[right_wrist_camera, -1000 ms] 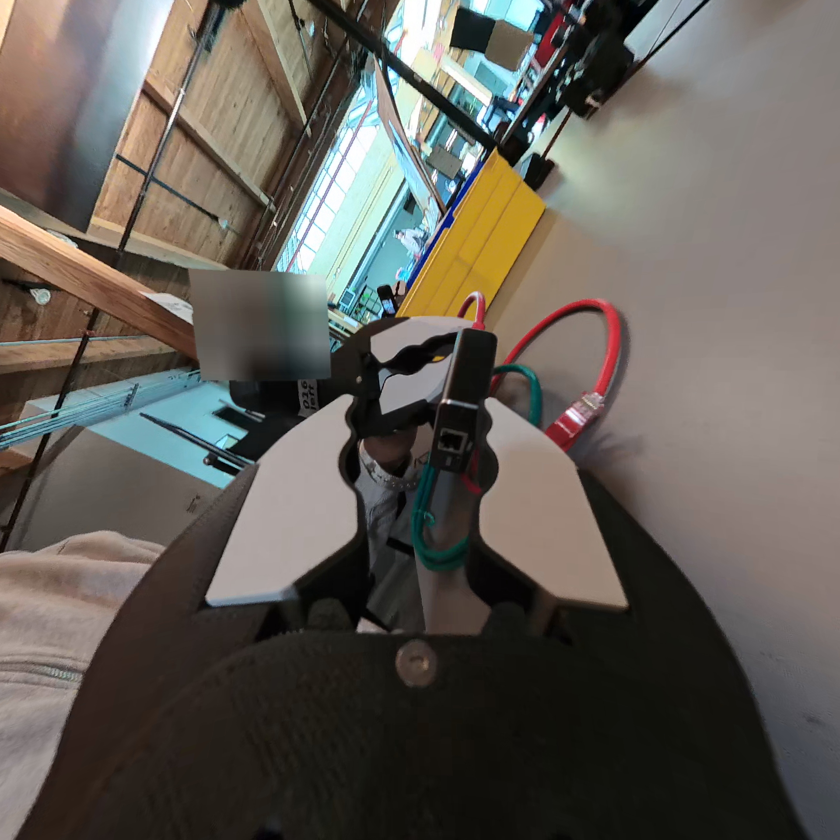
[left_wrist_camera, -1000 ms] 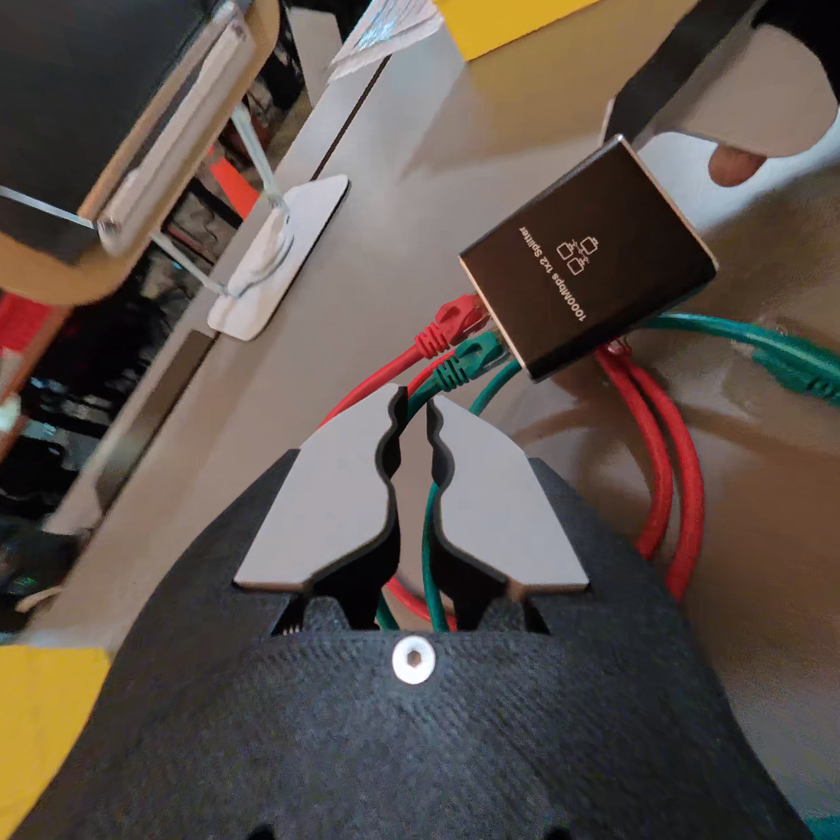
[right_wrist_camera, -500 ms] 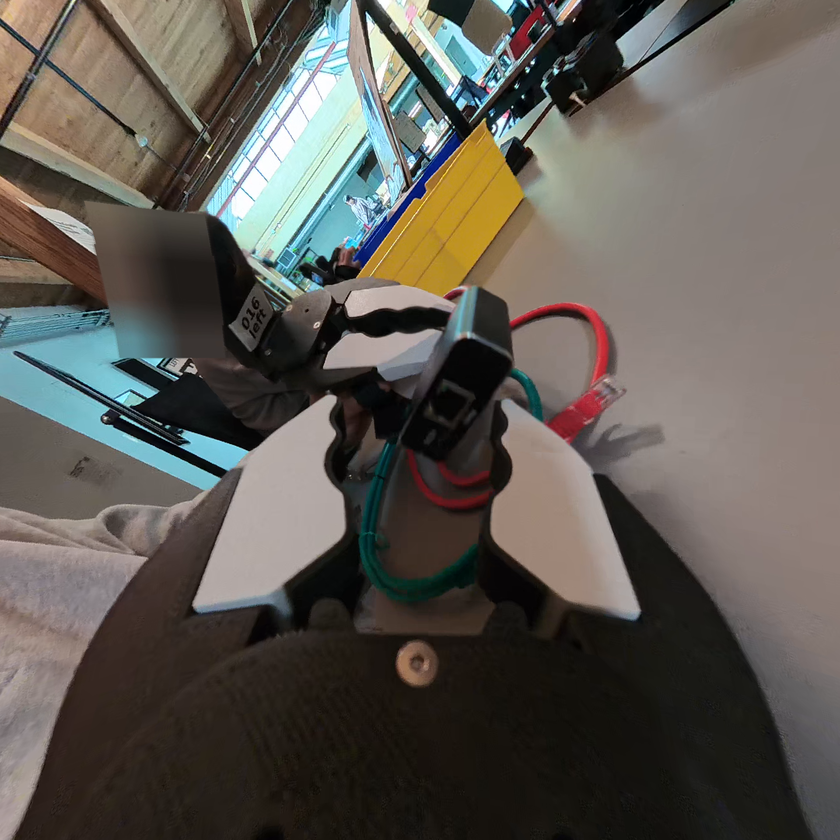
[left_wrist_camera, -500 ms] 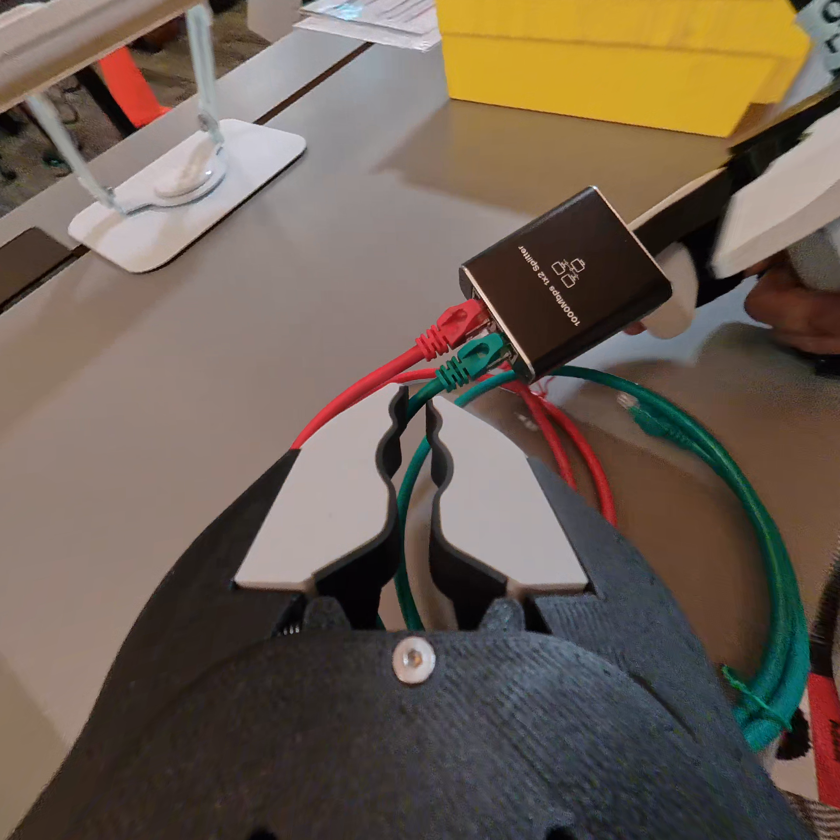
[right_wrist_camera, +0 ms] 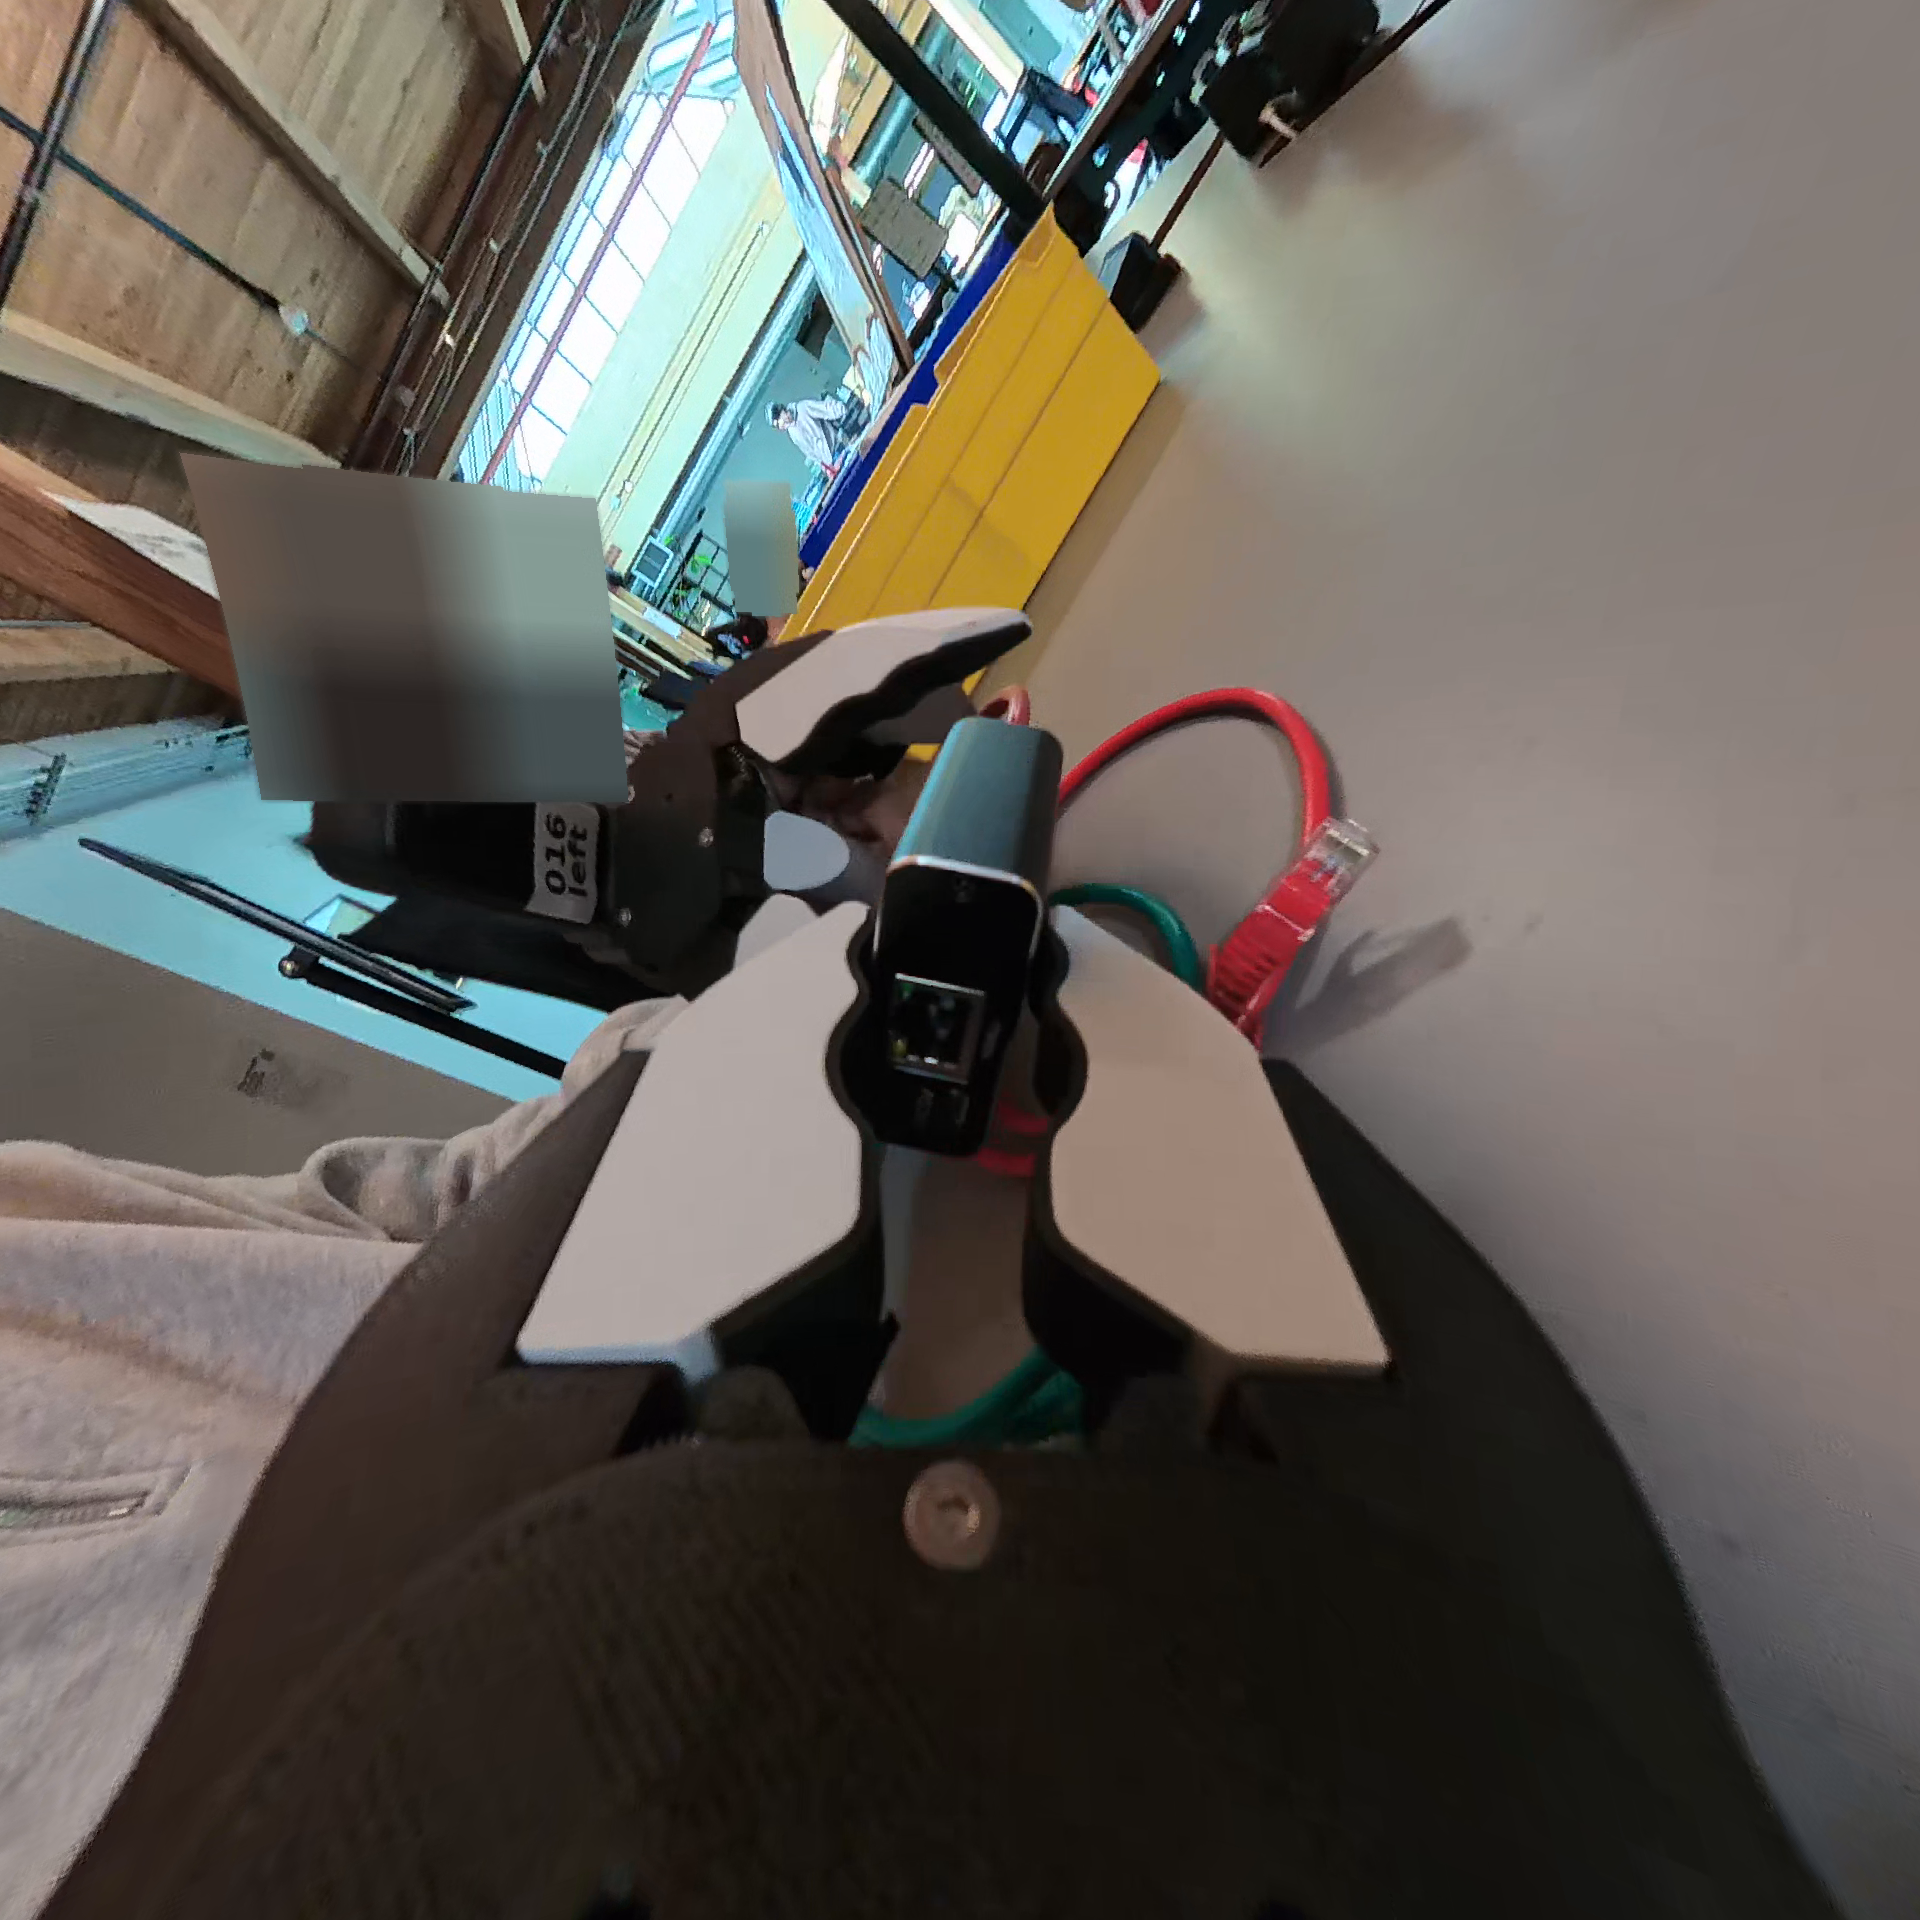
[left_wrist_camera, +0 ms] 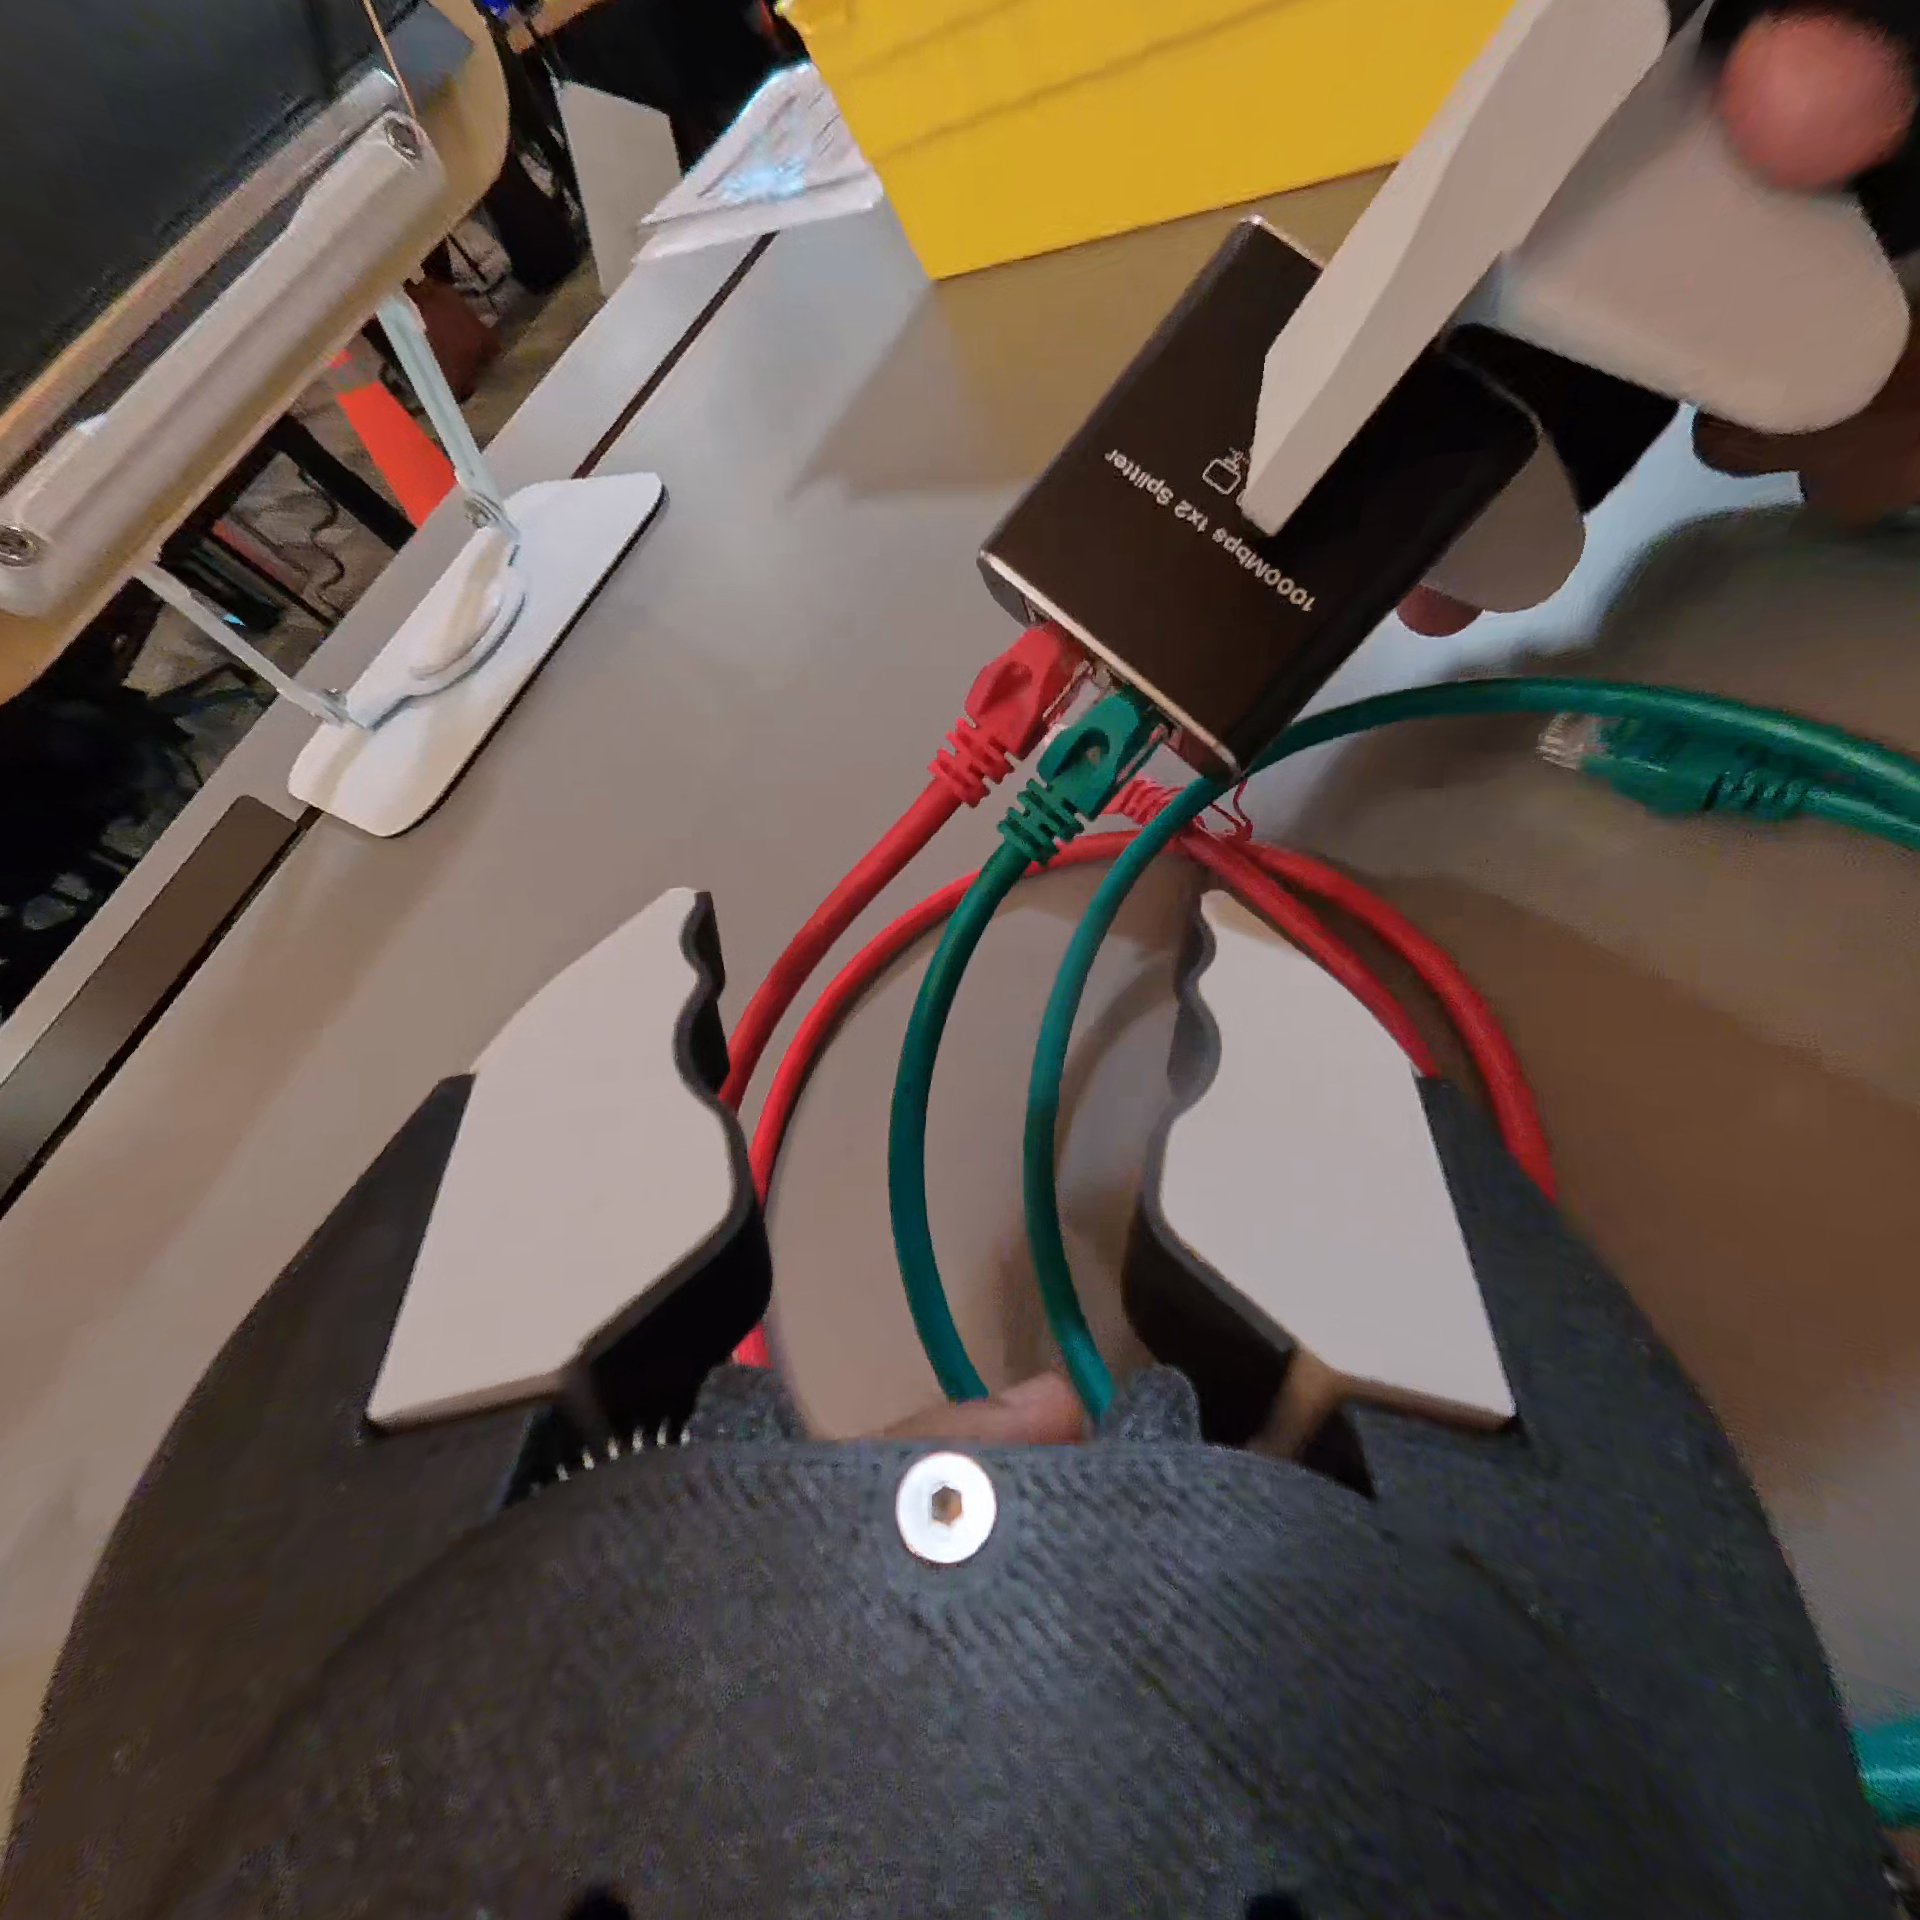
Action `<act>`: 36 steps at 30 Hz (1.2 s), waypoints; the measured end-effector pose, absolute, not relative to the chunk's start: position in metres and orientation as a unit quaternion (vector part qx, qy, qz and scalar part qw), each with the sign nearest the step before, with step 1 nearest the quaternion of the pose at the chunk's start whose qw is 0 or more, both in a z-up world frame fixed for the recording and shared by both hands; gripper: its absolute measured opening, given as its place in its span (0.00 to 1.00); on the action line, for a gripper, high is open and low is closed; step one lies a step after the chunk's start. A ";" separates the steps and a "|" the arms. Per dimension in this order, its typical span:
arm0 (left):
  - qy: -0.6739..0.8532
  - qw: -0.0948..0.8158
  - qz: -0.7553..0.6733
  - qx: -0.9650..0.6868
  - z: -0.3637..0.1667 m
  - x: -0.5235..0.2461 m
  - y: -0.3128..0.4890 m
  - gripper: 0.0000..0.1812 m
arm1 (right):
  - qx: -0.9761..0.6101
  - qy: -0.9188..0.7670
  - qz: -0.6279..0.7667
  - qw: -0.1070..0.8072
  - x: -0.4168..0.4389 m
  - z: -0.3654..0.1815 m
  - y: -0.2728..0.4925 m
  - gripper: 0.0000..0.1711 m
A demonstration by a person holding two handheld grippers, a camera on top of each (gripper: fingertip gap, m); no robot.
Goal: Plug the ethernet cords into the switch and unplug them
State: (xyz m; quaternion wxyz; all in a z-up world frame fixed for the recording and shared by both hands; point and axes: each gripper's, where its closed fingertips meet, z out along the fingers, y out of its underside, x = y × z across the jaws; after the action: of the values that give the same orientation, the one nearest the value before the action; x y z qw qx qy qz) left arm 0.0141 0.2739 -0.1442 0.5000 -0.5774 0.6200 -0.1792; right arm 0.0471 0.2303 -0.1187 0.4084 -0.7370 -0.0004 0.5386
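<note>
The right claw (right_wrist_camera: pixel 951 1013) is clamped on the black switch (left_wrist_camera: pixel 1226 540), holding it lifted above the grey table (left_wrist_camera: pixel 727 582). A red cord (left_wrist_camera: pixel 904 821) and a green cord (left_wrist_camera: pixel 935 1029) are plugged side by side into the switch's near face; both trail down between the fingers of the left claw (left_wrist_camera: pixel 951 914), which stands wide apart, gripping nothing. In the right wrist view, the switch's opposite port (right_wrist_camera: pixel 935 1029) faces the camera. Loose plugs, one red (right_wrist_camera: pixel 1294 904) and one green (left_wrist_camera: pixel 1662 764), lie near the switch. A yellow box (left_wrist_camera: pixel 1101 114) sits behind.
</note>
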 end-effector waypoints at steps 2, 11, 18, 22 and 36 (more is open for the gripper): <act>0.635 0.494 -0.185 -0.564 -0.143 0.015 0.266 0.40 | -0.739 -0.015 0.541 0.400 0.045 -0.118 0.229 0.16; 0.687 0.475 -0.121 -0.536 -0.145 0.020 0.249 0.33 | -0.735 -0.046 0.558 0.382 0.037 -0.116 0.225 0.16; 0.696 0.495 -0.035 -0.519 -0.154 0.016 0.264 0.18 | -0.731 -0.073 0.567 0.372 0.017 -0.117 0.219 0.18; 0.636 0.483 -0.128 -0.588 -0.145 0.012 0.275 0.17 | -0.684 -0.043 0.606 0.404 0.025 -0.096 0.222 0.25; 0.427 0.491 -0.218 -0.728 -0.138 -0.059 0.362 0.16 | -0.714 -0.117 0.554 0.411 0.010 -0.100 0.209 0.23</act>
State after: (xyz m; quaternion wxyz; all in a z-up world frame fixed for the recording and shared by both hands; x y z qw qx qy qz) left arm -0.0586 0.3621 -0.1376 0.4905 -0.7276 0.4270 -0.2184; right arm 0.0103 0.2094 -0.1001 0.4114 -0.7144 -0.1170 0.5538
